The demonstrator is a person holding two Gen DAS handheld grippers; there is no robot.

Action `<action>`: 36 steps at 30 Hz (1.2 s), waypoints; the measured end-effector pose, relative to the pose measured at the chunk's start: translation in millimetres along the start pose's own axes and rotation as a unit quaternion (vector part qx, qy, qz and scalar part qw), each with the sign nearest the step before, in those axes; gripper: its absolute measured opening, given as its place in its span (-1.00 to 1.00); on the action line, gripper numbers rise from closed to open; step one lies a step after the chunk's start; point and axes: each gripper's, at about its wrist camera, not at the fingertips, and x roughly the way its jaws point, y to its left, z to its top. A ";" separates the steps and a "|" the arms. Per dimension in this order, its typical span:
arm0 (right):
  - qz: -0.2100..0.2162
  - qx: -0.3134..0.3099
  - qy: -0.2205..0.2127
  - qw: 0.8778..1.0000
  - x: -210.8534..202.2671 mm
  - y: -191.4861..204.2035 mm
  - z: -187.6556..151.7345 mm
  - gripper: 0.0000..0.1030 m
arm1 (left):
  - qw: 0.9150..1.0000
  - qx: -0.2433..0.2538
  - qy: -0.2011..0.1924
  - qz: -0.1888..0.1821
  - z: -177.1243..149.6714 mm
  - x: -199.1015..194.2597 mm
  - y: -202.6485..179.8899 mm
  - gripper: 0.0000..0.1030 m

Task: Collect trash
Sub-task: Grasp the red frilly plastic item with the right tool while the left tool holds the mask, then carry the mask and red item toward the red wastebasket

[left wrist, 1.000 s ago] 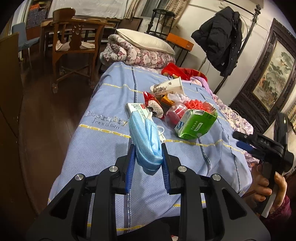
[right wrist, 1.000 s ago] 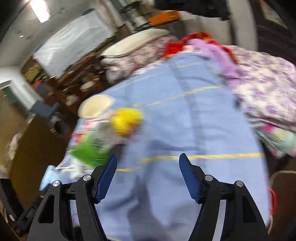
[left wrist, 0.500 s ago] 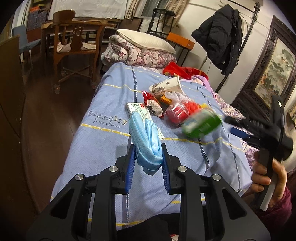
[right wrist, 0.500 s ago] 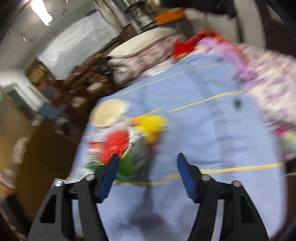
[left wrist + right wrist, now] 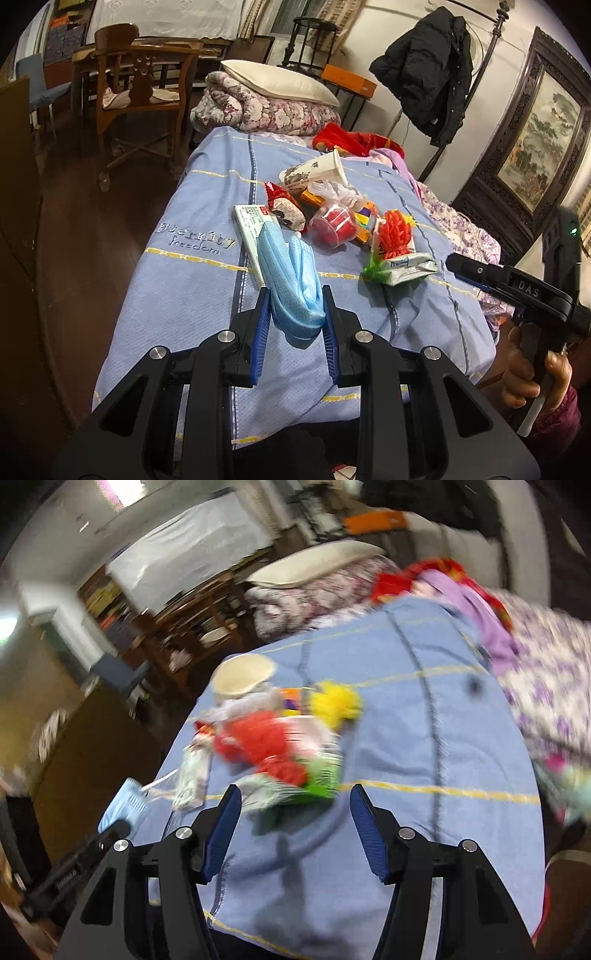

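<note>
My left gripper point(image 5: 295, 299) is shut on a folded blue face mask point(image 5: 291, 273), held above the blue bed cover point(image 5: 192, 288). Beyond it lies a trash pile: a white box point(image 5: 255, 225), a red snack wrapper point(image 5: 284, 206), a paper cup point(image 5: 314, 173), a clear cup with red contents point(image 5: 332, 225), a red foam net point(image 5: 397, 232) and a green-and-white pack point(image 5: 402, 267). My right gripper point(image 5: 295, 797) hovers just short of that pack point(image 5: 325, 779), its jaws closing with nothing between the pads. A yellow net point(image 5: 334, 701) lies behind.
A folded floral quilt with a pillow point(image 5: 273, 107) sits at the bed's far end. A wooden chair point(image 5: 136, 88) stands on the dark floor to the left. A black coat point(image 5: 428, 62) hangs on a stand and a framed painting point(image 5: 539, 147) is at the right.
The green pack has rolled over and the red net now rests on it. My right gripper has swung toward the pile and its jaws have narrowed. The left gripper has held still with the mask.
</note>
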 end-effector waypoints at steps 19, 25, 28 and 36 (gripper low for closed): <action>-0.007 -0.034 0.027 0.999 42.3 32.3 37.5 -0.69 | 1.000 -0.005 0.000 -0.010 2.4 4.4 1.9 -0.47; 0.016 -0.034 -0.036 0.999 -14.1 37.4 45.4 -0.69 | 1.000 0.003 -0.013 -0.017 5.8 -9.6 -7.0 -0.47; 0.019 -0.031 -0.058 0.998 -40.1 34.6 43.5 -0.69 | 1.000 0.008 -0.017 -0.021 6.8 -17.3 -14.1 -0.47; 0.013 -0.033 -0.092 0.995 -101.0 17.7 29.0 -0.69 | 0.998 0.031 -0.032 -0.046 8.4 -43.0 -48.5 -0.47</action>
